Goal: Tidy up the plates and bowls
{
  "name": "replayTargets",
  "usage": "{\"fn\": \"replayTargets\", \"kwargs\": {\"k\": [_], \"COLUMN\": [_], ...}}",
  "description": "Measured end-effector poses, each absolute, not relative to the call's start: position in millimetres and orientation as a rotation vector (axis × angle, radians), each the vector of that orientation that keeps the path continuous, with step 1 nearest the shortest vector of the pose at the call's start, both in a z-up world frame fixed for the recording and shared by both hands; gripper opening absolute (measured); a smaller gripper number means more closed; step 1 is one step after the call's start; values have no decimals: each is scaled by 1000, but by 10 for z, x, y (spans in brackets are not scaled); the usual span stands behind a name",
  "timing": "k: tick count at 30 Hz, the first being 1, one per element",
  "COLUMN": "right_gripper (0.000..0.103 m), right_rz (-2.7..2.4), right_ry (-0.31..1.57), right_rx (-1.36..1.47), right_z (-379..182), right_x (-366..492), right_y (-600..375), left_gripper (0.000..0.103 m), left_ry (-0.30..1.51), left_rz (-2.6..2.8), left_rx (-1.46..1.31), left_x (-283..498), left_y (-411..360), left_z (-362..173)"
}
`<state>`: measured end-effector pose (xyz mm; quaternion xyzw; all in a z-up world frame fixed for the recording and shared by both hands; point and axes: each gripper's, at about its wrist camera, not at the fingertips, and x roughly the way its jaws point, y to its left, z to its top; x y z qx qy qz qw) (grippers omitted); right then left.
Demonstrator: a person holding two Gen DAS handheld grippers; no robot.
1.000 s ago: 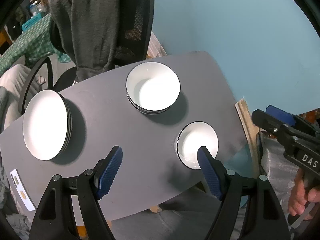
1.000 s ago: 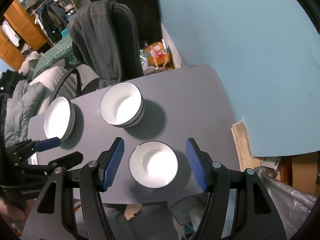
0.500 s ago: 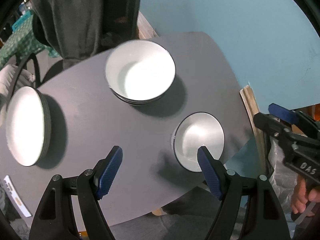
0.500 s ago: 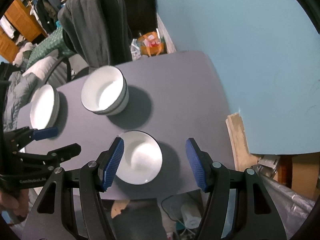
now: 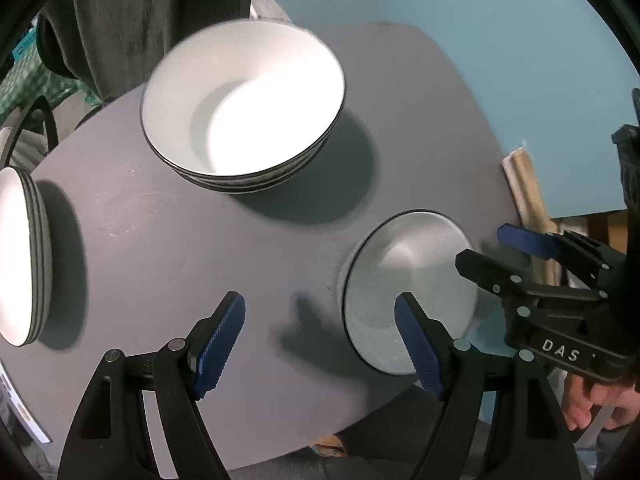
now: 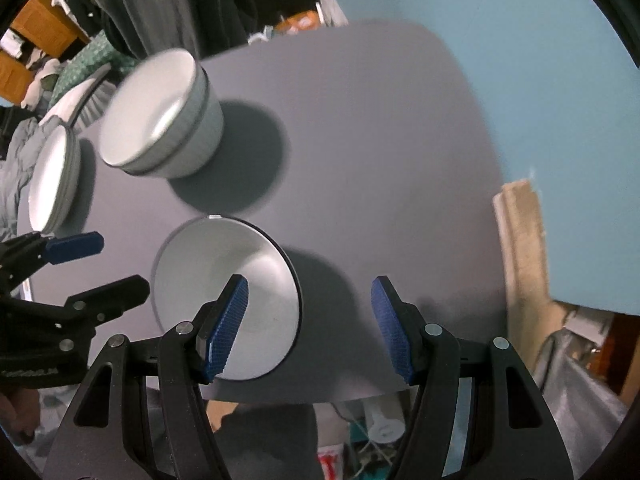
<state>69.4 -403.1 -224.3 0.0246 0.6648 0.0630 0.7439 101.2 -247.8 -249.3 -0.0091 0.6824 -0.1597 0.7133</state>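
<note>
A single white bowl with a dark rim sits near the front right of the grey table; it also shows in the right wrist view. A stack of white bowls stands behind it. A stack of white plates sits at the left. My left gripper is open and empty, its right finger over the single bowl. My right gripper is open and empty, its left finger over the bowl's inside and its right finger past the rim.
A chair draped with dark grey clothing stands behind the table. A blue wall runs along the right. A wooden strip lies by the table's right edge. Clutter lies below the table's front edge.
Both grippers have moved down and closer to the table. The single bowl now lies under the right gripper's left finger instead of centred between its fingers. Both jaws stay open.
</note>
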Motion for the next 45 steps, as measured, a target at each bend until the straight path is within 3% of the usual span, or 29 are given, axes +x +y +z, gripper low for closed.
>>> {"fn": "replayTargets", "kwargs": {"k": [15,19,20,22,29,31,34,36,45], "right_gripper": [63,55,48,40,16,15,13,11,10], "right_rz": [149,154,158,158,177,167,164,179,249], "right_ry": [1517,1525,1529,1537,1561,1561,1561,1571,1579], "right_rx": [104,99,104,105,129,125,133,162,135], "right_z": [-2594,-2616,-2625,-2647,-2687,-2690,-2681,-2694,-2719], "right_x": [764,774,772,776,735,725,699,697,711], "right_y": [-4036,-3988,-3980,-3934,-3823,-3806,-3777,-3772,-3444], "left_gripper": [78,78,75,60,38,36,21,18,16], "left_ry": [1563,1578,1585,1605,1626,1623,1621,1619,1603], "left_rz": [-318,-315,-320,-330,-363,-368,-379,-370,-326], "left_rx": [-11,-22,-26,-36,-95,-100,-101,-87,-100], "left_x": [1052,1052,1050,1053,1030,1015,972,986,843], "left_y": [-2569,-2607,-2607,-2603,-2531,-2529,-2549,-2503,-2271], "left_z": [-2898,-2966,-2978,-3006,-3037,-3030,-2967,-2940,-2832]}}
